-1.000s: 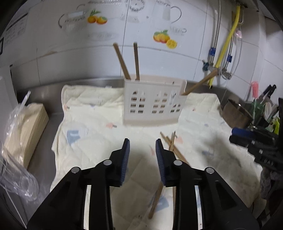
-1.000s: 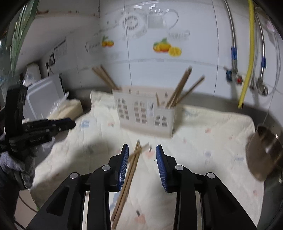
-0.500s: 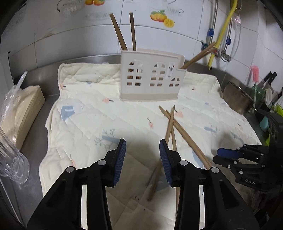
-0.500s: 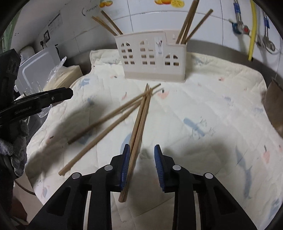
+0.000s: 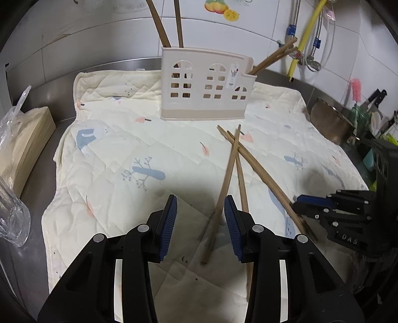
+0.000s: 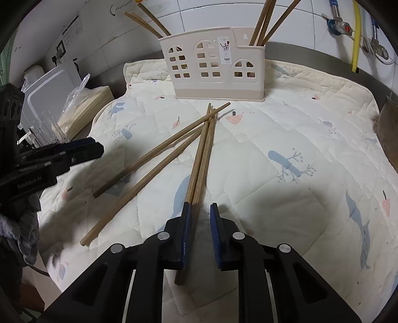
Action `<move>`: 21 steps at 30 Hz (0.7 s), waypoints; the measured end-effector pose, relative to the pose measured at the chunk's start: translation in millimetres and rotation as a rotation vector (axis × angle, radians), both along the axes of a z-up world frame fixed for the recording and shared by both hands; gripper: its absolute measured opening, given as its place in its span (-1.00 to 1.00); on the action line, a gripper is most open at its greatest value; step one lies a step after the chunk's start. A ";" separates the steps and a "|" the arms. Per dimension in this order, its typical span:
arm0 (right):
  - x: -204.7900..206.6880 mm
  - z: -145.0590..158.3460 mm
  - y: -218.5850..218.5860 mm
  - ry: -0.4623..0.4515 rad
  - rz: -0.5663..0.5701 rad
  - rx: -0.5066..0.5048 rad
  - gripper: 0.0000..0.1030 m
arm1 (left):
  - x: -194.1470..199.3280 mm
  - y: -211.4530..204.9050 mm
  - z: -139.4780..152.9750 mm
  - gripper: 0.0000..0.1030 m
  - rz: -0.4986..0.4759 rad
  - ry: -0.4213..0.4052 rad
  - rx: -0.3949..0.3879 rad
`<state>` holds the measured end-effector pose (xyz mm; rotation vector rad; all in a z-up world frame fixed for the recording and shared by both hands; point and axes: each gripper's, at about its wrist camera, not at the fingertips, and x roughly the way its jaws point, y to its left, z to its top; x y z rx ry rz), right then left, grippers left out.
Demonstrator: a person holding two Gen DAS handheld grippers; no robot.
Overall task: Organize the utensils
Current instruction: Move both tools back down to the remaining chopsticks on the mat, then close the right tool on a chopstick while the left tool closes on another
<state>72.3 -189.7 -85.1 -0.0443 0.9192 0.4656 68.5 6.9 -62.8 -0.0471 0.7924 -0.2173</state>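
Both claws hover low over the quilted mat (image 6: 286, 129), jaws apart and clamped on nothing. In its own view the right gripper (image 6: 200, 211) has its blue pads on either side of a pair of chopsticks (image 6: 202, 154) that lie side by side, touching, with their thick ends under the jaws and their tips pointing at the beige utensil holder (image 6: 214, 72) — whether a pad touches the wood cannot be told. Two more chopsticks (image 6: 159, 154) cross that pair close to the holder's base and fan out away from it toward the left gripper (image 5: 200, 206), whose open jaws straddle the lower end of one loose chopstick (image 5: 225, 183) in the left wrist view. The holder stands upright on the mat's far edge, near the tiled wall (image 6: 214, 15). Two chopsticks (image 6: 149, 20) lean out of its left compartment and three (image 6: 270, 20) out of its right one. Beside the mat, to the holder's left, sits a stack of pale sheets (image 5: 23, 141) partly under clear plastic; to its right, a metal pot (image 5: 330, 121).
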 end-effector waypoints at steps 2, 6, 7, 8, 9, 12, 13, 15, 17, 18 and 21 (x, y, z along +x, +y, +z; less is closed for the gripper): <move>-0.2 -0.2 1.1 0.000 0.001 -0.007 -0.71 | -0.7 0.0 -1.5 -0.23 -0.004 0.005 -0.001; -0.8 -0.3 1.2 0.002 -0.003 -0.023 -0.71 | -2.7 -0.2 -3.8 -0.23 -0.011 0.012 0.004; -0.5 -0.2 1.5 0.007 -0.004 -0.025 -0.71 | -3.2 -0.1 -4.6 -0.23 -0.012 0.013 0.005; -0.4 0.0 2.1 0.010 -0.005 -0.028 -0.71 | -3.3 -0.4 -6.0 -0.23 -0.014 0.018 0.003; -0.3 -0.1 3.3 0.012 -0.005 -0.033 -0.71 | -3.3 -0.6 -6.8 -0.23 -0.016 0.020 0.002; -1.3 -0.6 5.2 0.009 -0.005 -0.041 -0.72 | -4.1 -3.2 -10.3 -0.23 -0.028 0.029 0.005; -1.7 -0.6 4.9 0.010 -0.006 -0.044 -0.72 | -4.5 -3.9 -11.3 -0.23 -0.031 0.031 0.008; -2.3 -0.6 3.9 0.016 -0.005 -0.045 -0.72 | -5.0 -4.5 -13.2 -0.23 -0.032 0.035 0.009; -3.8 -0.6 4.2 0.017 -0.003 -0.053 -0.72 | -4.7 -4.5 -14.5 -0.23 -0.033 0.038 0.006; -4.1 -1.7 4.9 0.023 0.001 -0.053 -0.72 | -4.8 -4.7 -15.0 -0.23 -0.033 0.039 0.006; -5.0 -5.2 8.2 0.018 -0.004 -0.068 -0.72 | -5.8 -6.3 -16.5 -0.23 -0.042 0.041 0.007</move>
